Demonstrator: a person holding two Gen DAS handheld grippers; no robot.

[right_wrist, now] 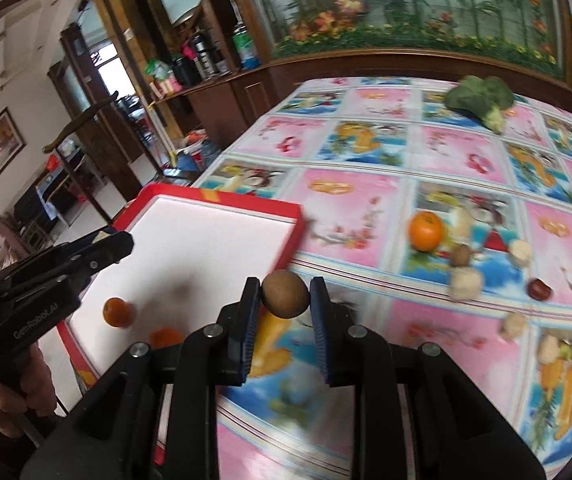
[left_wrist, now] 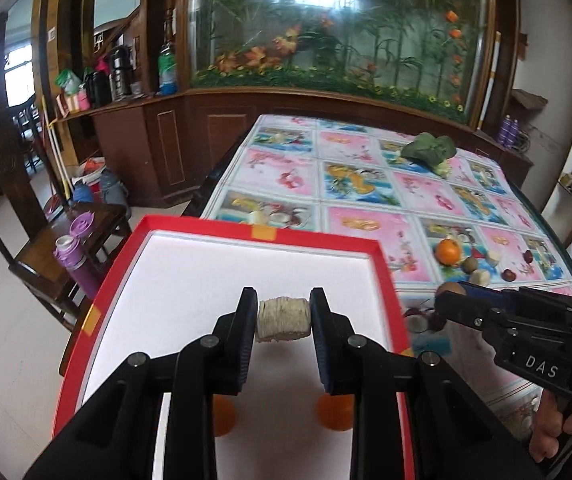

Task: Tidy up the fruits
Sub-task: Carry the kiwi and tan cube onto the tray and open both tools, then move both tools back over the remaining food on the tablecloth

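- Left claw is clamped on a pale, rough cylinder chunk, pads tight on both ends, hanging over the white floor of the red tray.
- Right claw is pinched on a round brown fruit, poised over the counter just past the tray's edge, which sits at its ten o'clock.
- Two small oranges already lie in the tray near its close end.
- Waiting on the counter at the right claw's two o'clock: a big orange, a brown fruit, pale chunks and dark red ones. Broccoli sits far off at one o'clock.
- My read: both loads are heading for the tray. Best play is to bring each one low over bare white floor, clear of the oranges, before letting go.
- That round fruit looks likely to roll, so set it down gently, away from the rim.
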